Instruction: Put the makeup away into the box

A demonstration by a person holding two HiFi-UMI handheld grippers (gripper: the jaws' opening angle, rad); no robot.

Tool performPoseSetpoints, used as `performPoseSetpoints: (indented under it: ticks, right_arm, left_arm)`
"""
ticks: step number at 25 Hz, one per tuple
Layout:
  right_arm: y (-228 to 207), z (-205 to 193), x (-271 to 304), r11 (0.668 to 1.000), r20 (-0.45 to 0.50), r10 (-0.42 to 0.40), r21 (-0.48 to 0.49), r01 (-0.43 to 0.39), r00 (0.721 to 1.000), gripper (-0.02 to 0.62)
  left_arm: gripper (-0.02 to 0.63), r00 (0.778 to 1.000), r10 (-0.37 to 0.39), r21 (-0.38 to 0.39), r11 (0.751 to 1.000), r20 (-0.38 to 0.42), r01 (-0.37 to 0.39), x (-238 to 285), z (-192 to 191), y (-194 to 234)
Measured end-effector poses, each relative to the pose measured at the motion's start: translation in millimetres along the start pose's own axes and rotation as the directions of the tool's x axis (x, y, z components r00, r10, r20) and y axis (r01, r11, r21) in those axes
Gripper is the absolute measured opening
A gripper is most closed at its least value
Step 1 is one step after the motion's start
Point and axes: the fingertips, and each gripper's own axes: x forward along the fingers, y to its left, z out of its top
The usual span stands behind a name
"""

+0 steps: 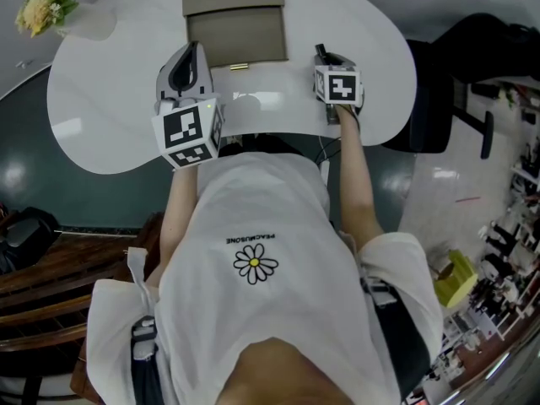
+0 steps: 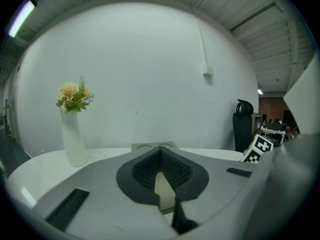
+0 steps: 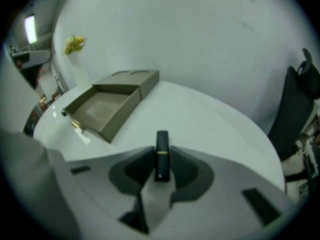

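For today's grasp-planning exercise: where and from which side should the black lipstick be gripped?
Grip the lipstick by its long sides at mid-length, approaching along its length from the near end. It is a slim, straight tube lined up between the jaws of the right gripper.

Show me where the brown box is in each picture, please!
Head view: the box lies open at the top middle, on the white table.
Left gripper view: the box is a low flat shape in the middle, just above the jaws.
Right gripper view: the box lies open at the upper left.
Shared landmark: the vase of flowers, toward the left of the box in all three views.
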Motion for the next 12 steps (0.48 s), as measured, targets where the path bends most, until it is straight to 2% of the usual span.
performPoseSetpoints:
  ticks: [7,12]
  right_arm:
    - [1.0,-0.7,0.5,1.0,-0.001,0.016,0.018,-0.016,1.0,0.112]
    - [2.9,19.6,-18.2,0.998,0.093,0.005,0.06,-0.011,0.996,0.11]
  left_arm:
    - [0.02,1.0,-0.005,0.007,1.0,-0.004,0.005,-0.4,-3.7,-1.0]
    - [0.02,1.0,-0.001,0.006,1.0,-0.001,0.001,-1.0,-0.4,-1.5]
